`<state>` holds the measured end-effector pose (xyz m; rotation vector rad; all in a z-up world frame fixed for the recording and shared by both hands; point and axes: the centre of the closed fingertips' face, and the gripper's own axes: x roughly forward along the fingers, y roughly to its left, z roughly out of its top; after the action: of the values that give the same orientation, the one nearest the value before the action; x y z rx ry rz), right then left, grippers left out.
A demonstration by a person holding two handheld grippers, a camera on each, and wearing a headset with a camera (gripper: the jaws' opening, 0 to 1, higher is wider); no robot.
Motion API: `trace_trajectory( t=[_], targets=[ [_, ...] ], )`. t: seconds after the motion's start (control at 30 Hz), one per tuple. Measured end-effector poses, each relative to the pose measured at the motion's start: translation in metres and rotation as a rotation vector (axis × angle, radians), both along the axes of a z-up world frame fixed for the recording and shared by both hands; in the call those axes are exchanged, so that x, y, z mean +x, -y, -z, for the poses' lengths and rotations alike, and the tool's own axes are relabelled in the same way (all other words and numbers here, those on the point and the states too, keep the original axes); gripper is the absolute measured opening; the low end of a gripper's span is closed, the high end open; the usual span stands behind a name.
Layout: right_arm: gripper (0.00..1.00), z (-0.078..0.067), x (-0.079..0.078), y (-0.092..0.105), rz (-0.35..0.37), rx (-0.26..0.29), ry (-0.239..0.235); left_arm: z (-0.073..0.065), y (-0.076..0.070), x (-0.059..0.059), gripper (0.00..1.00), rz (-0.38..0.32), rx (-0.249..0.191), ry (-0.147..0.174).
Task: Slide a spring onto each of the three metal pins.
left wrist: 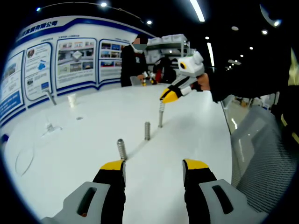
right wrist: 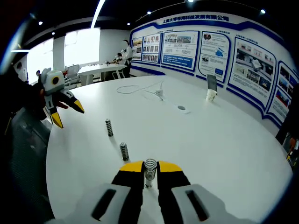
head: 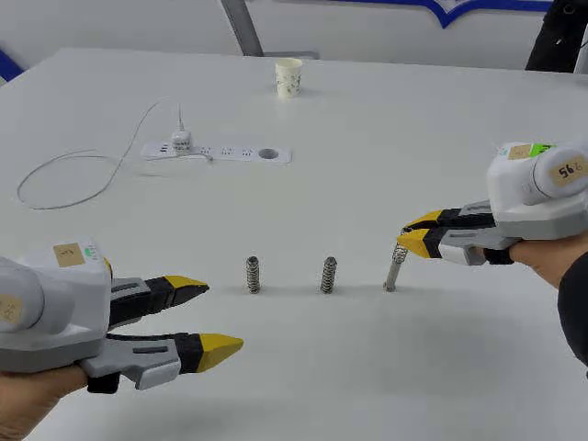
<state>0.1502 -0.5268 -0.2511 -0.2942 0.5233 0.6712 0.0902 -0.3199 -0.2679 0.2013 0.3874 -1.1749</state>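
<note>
Fully sprung: left pin (head: 253,274), middle pin (head: 328,275). Pending: third spring (head: 400,252), atop right pin (head: 391,277), clamped in right gripper (head: 415,232) jaws. Idle: left gripper (head: 223,316), jaws apart, empty.

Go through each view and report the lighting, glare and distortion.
Head view: soft even light, only faint shadows on the white tabletop, no bending. Left gripper view: fisheye curves the tabletop edge and blue wall posters; ceiling strip lights blow out. Right gripper view: the bright window washes out; the steel coil spring in the right tool looks sharp.
</note>
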Motion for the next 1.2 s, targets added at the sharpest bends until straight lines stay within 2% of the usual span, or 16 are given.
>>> trace_trajectory(
  t=[0.3,0.7,1.2],
  targets=[
    [0.12,0.008,0.001,0.0,0.003,0.0,-0.014,0.001,0.0,0.001,0.5,-0.002,0.0,-0.003],
    [0.12,0.027,0.002,0.0,0.012,-0.002,-0.051,0.003,0.001,0.001,0.49,-0.001,0.004,-0.007],
    [0.12,0.041,-0.002,-0.002,0.008,-0.009,-0.088,0.004,0.0,0.002,0.49,-0.004,0.002,-0.011]
  ],
)
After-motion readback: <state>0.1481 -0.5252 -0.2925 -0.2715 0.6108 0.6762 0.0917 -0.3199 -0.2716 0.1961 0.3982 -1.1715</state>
